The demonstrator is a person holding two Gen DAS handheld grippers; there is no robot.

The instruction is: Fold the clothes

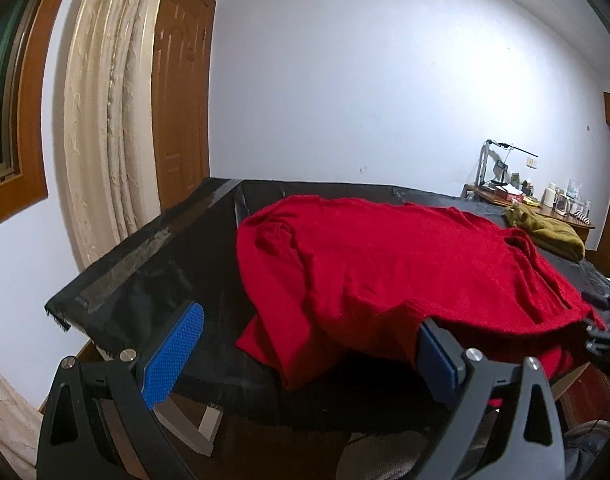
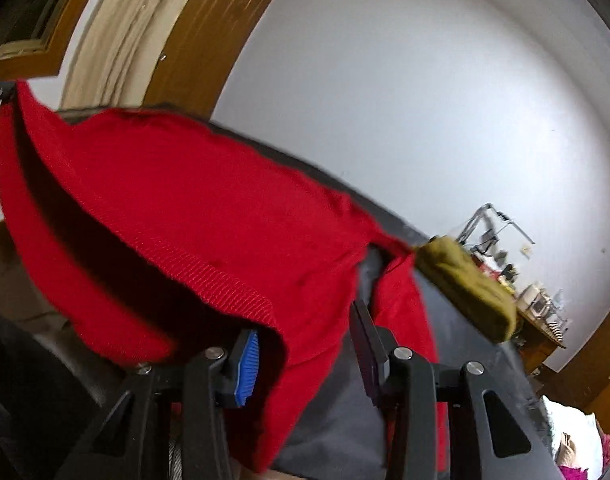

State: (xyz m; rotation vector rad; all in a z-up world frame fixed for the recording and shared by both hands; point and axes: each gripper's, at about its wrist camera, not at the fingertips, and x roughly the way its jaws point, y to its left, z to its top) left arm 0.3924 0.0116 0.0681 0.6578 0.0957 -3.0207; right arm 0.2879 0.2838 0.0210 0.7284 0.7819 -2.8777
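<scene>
Red sweater, long axis across the black surface: hem between part-closed right tool, left tool apart.

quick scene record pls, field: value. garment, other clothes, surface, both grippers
garment: red sweater, spread rumpled over the table, near hem hanging off the front edge
other clothes: olive garment folded at the far right corner
surface: table under black cover
left hand-held gripper: open wide, blue pads bare, right finger at the sweater hem
right hand-held gripper: ribbed sweater hem between the fingers, gap still visible; grip not confirmed
background: cluttered side table, curtain, door
</scene>
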